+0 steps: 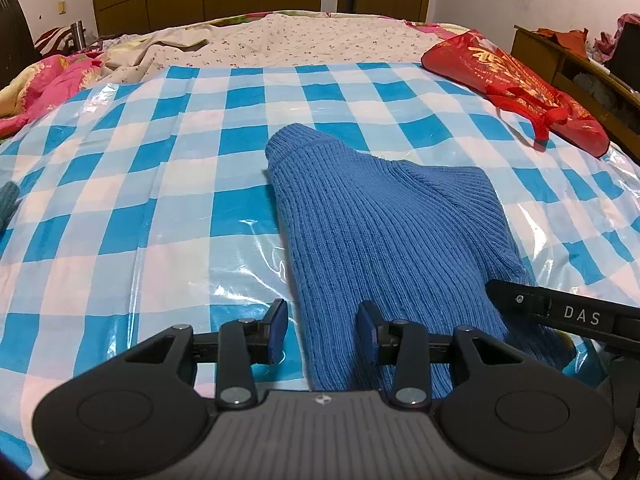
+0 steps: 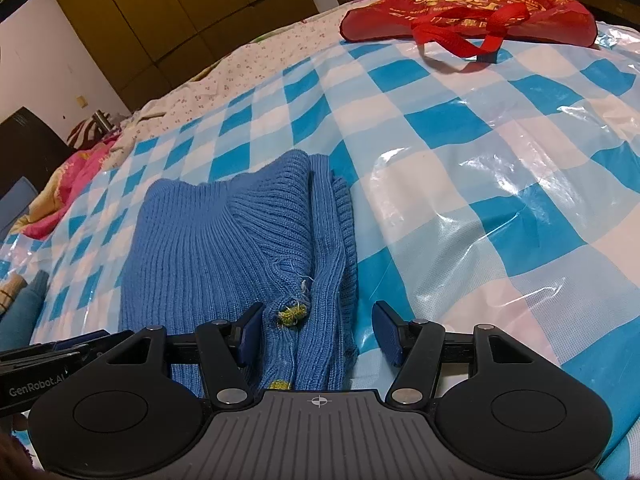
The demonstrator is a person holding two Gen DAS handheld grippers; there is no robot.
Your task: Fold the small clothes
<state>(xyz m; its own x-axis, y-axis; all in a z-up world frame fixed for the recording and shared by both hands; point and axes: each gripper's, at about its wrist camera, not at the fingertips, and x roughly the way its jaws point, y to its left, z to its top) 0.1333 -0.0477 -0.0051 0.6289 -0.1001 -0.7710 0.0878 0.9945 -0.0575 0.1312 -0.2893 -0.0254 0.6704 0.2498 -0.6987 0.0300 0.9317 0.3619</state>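
Note:
A blue ribbed knit sweater (image 1: 380,216) lies folded into a narrow shape on the blue-and-white checked plastic sheet (image 1: 140,200). My left gripper (image 1: 323,330) is open, its jaws straddling the sweater's near left edge. In the right wrist view the sweater (image 2: 224,248) shows a yellow patch near its near end. My right gripper (image 2: 318,334) is open, its jaws either side of the sweater's near right edge. The right gripper's finger shows in the left wrist view (image 1: 560,312) at the sweater's right side.
A red tote bag (image 1: 516,84) with red handles lies at the far right of the sheet; it also shows in the right wrist view (image 2: 472,12). Pink bedding (image 1: 44,88) is heaped at the far left. A wooden cabinet (image 1: 580,76) stands to the right of the bed.

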